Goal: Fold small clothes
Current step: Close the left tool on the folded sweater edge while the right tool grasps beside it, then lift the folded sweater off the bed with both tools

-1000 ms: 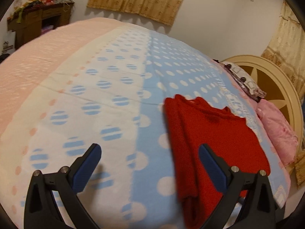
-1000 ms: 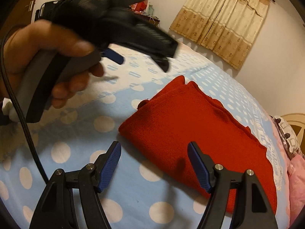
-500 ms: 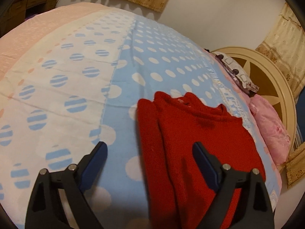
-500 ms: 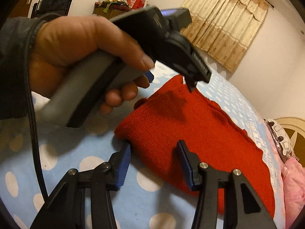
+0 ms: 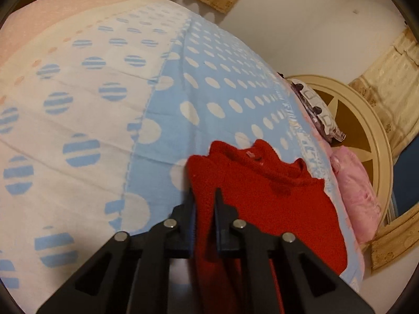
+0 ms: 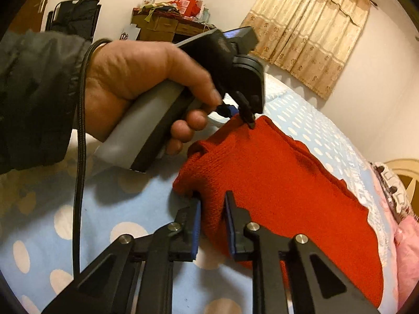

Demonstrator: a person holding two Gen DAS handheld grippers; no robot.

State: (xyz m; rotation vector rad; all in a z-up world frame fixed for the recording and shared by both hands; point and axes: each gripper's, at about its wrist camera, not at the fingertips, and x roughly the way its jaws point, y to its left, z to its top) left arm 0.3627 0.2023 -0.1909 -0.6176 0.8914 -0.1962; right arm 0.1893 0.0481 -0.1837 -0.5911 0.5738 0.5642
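Observation:
A red knitted sweater (image 5: 275,196) lies partly folded on the blue dotted blanket (image 5: 209,91). My left gripper (image 5: 205,198) is shut on the sweater's left folded edge, with red cloth between its fingers. In the right wrist view the sweater (image 6: 288,188) stretches away to the right. My right gripper (image 6: 212,209) is shut on the sweater's near corner. The left gripper (image 6: 238,115), held in a hand, pinches the sweater's far corner there.
The blanket has a white striped-dot part (image 5: 78,110) and a pink part (image 5: 52,18) to the left. A pink pillow (image 5: 353,191) and a cream headboard (image 5: 366,130) lie right. A cluttered desk (image 6: 170,23) and curtains (image 6: 309,26) stand behind.
Both grippers were open above the sweater's edge and have closed on it. The left gripper came down onto the far corner, the right one onto the near corner.

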